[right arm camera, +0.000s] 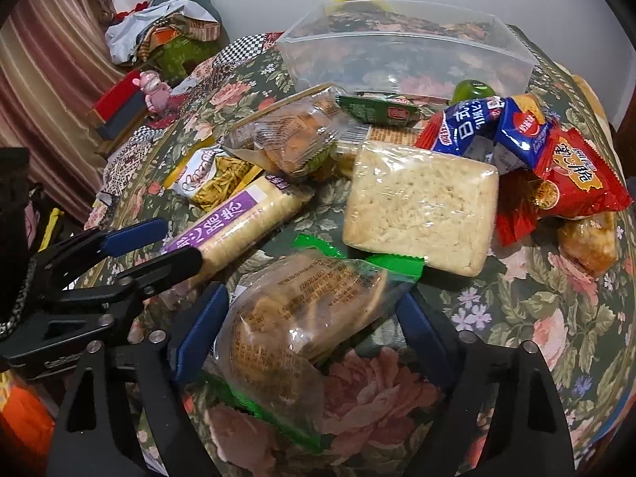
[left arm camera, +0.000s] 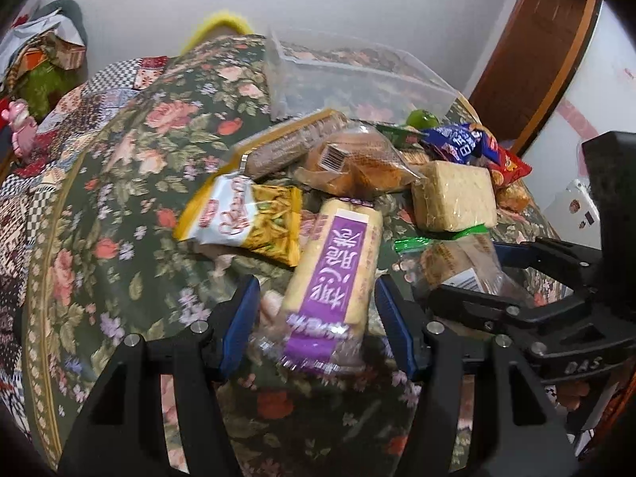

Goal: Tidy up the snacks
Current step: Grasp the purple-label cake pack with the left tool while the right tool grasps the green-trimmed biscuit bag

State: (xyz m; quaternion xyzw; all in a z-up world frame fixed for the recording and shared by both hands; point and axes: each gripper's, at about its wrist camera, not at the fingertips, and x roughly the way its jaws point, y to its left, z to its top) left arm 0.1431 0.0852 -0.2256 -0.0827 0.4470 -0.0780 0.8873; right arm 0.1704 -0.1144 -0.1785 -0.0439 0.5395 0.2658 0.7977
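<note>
Right wrist view: the right hand-held gripper (right arm camera: 314,334) straddles a biscuit pack (right arm camera: 302,310), pads not yet pressing; its slick wrapper may slip sideways.

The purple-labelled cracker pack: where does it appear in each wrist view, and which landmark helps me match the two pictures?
Left wrist view: the purple-labelled cracker pack lies bottom centre, between the left gripper fingers.
Right wrist view: the same pack lies left of centre, its near end between that gripper's fingers.
Shared landmark: the clear plastic container stands behind the snack pile in both.
</note>
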